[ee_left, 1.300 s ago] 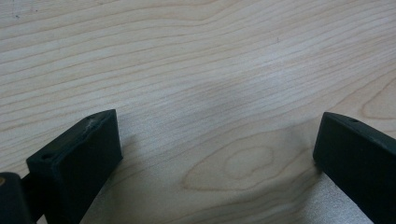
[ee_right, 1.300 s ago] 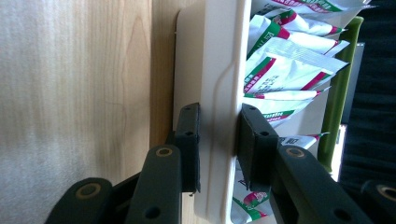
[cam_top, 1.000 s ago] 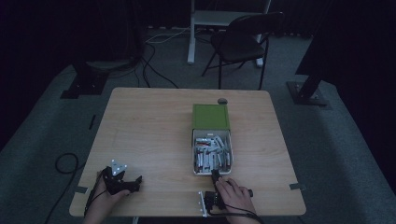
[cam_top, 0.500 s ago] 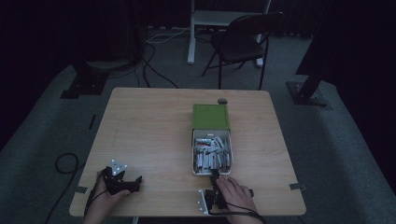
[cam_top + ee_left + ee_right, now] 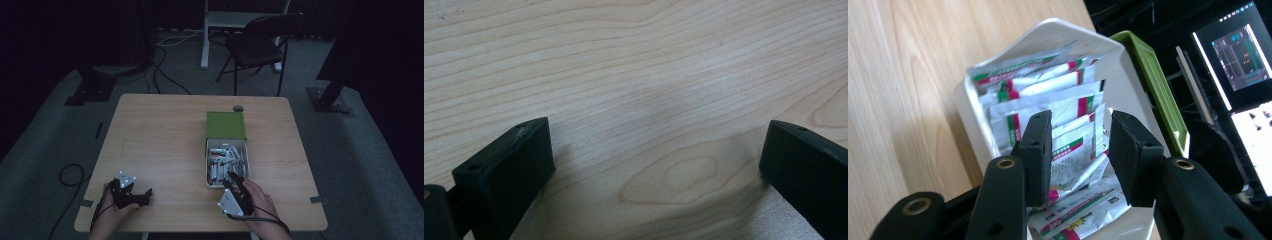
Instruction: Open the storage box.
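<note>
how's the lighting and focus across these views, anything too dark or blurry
High view: dim and underexposed, the room behind the table nearly black, sachets in the white box hard to make out. Left gripper view: bright and even, wood grain sharp, near jaws slightly soft. Right gripper view: well lit, sachets readable, a screen glowing brightly against the dark background.

A: In the high view the room is dim; the sachets (image 5: 226, 159) in the white box (image 5: 207, 165) are too small to count, and their print is unreadable.
B: In the right gripper view the box's (image 5: 965, 107) near end is cut off by the bottom edge, and the jaws hide the middle sachets (image 5: 1073, 145).
A: The small dark thing (image 5: 238, 108) behind the green lid (image 5: 226, 125)?
B: Perhaps a cap; too small to tell.
</note>
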`<action>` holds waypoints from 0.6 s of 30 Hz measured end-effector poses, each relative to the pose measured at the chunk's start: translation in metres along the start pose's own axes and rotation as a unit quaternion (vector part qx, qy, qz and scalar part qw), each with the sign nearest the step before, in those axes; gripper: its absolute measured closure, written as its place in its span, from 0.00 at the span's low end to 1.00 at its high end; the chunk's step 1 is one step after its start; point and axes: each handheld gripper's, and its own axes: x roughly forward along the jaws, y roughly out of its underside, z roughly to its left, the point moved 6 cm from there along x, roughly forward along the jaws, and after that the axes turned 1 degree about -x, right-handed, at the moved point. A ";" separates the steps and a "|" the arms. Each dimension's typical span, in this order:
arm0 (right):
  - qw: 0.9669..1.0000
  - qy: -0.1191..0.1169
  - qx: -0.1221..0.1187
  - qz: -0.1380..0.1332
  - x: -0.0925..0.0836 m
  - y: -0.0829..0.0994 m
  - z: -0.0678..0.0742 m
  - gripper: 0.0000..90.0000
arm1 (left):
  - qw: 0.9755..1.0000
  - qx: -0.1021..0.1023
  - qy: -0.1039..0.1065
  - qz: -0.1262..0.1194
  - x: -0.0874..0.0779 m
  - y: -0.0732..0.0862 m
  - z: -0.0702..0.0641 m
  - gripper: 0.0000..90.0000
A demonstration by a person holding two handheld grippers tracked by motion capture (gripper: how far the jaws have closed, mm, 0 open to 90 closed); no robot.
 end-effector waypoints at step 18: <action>0.986 0.000 0.157 -0.051 -0.008 0.019 -0.035 0.57 | 1.000 0.000 0.000 0.000 0.000 0.000 0.000 0.02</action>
